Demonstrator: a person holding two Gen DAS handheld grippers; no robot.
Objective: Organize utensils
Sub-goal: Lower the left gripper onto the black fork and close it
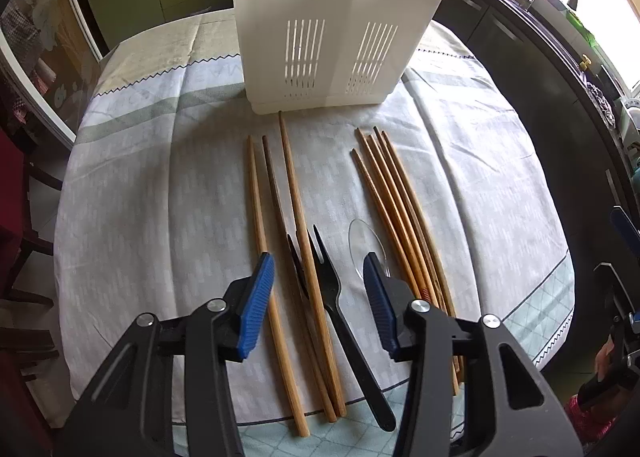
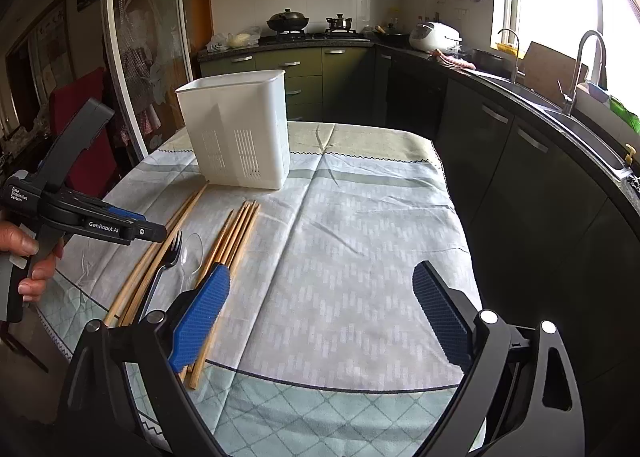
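Note:
A white slotted utensil holder (image 1: 324, 25) stands upright at the far side of the table; it also shows in the right wrist view (image 2: 236, 129). Wooden chopsticks lie in front of it: three spread at the left (image 1: 292, 217) and a bundle at the right (image 1: 396, 201). A black plastic fork (image 1: 340, 305) and a clear plastic spoon (image 1: 366, 245) lie between them. My left gripper (image 1: 318, 269) is open and empty, just above the fork and the middle chopstick. My right gripper (image 2: 320, 281) is open and empty, over bare cloth right of the bundle (image 2: 236, 233).
The table carries a pale checked cloth (image 2: 360, 257), and its front edge is near both grippers. A red chair (image 2: 84, 125) stands at the left. Dark kitchen cabinets and a sink (image 2: 560, 113) run along the right.

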